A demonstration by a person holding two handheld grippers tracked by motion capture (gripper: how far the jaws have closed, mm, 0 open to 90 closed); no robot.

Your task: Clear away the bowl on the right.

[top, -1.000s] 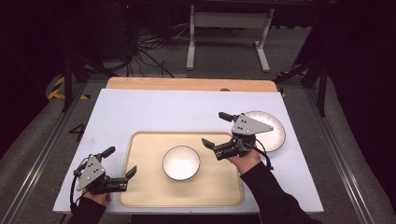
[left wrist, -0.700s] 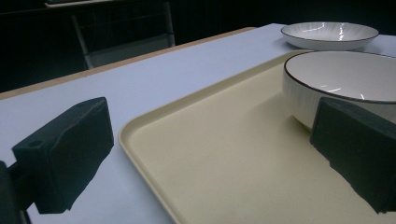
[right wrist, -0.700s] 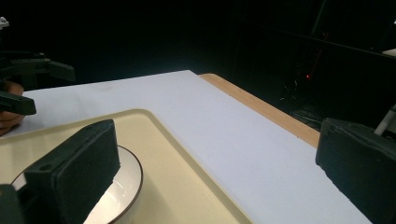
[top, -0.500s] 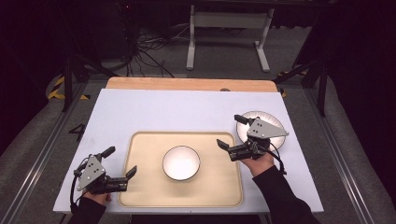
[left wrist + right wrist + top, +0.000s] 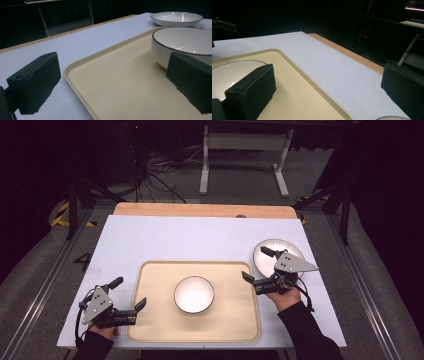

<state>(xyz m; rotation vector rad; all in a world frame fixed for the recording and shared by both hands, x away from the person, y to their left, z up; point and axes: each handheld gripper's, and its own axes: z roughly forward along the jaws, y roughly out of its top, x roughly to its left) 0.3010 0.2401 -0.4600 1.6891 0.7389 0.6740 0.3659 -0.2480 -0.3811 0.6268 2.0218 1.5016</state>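
Hovering with jaws spread, left tongs [image 5: 128, 295] flank the tray [image 5: 150, 330], right tongs [image 5: 256, 265] seemingly overlapping the plate [image 5: 265, 247].

The far half of the white table [image 5: 190, 237] is lying bare, offering open passage; the tan tray [image 5: 150, 320] is taking the near middle, with the bowl [image 5: 194, 294] standing at its centre; the plate [image 5: 270, 251] is occupying the right edge.

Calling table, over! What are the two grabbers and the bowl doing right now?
Left gripper open, at tray's left edge. Right gripper open, between tray and plate, holding nothing. Bowl sits mid-tray, nothing blocking it.
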